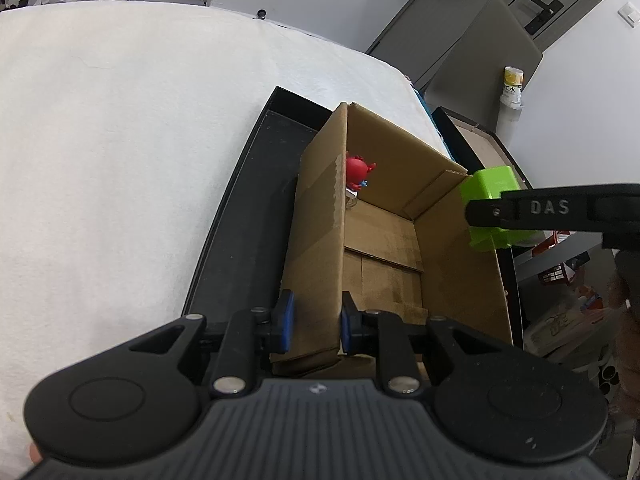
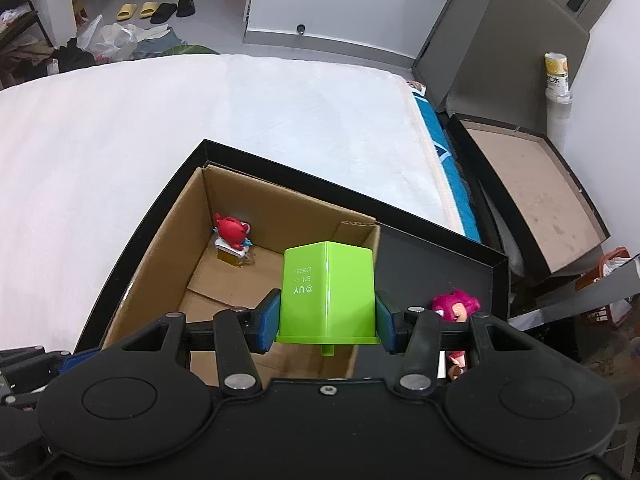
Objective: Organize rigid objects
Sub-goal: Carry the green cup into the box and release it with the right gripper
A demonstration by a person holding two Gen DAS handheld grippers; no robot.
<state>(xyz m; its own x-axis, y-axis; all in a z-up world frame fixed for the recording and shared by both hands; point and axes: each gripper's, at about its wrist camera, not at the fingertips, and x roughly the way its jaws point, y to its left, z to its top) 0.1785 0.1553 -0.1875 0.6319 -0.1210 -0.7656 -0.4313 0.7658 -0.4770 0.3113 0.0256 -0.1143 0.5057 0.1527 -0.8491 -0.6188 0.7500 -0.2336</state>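
Two tools in view, both busy. L tool: blue pads pinching the near-left wall of the cardboard box, one pad outside, one inside, jaws nearly together w/ only the wall between. R tool: pads pressed on both sides of the green container, held upside down, base w/ printed lettering facing the cam, rim flange down toward the tool. From the L wrist view the green container sits at the box's right wall, at rim level, not resting on the box floor.

Box is open-topped, standing inside a shallow black tray. Box floor mostly bare cardboard; red figurine upright on a small stand in the far-left corner, touching or just beside the walls there. Pink figurine lies in the tray, right of the box, partly hidden behind the R tool's linkage.

Tray rests on a white-covered surface, looks like a bed/mattress; blue edging shows at its right side. Beyond that edge, a 2nd black tray w/ brown liner, lower down. Farther: a can near the wall, slippers and plastic bags on the floor.
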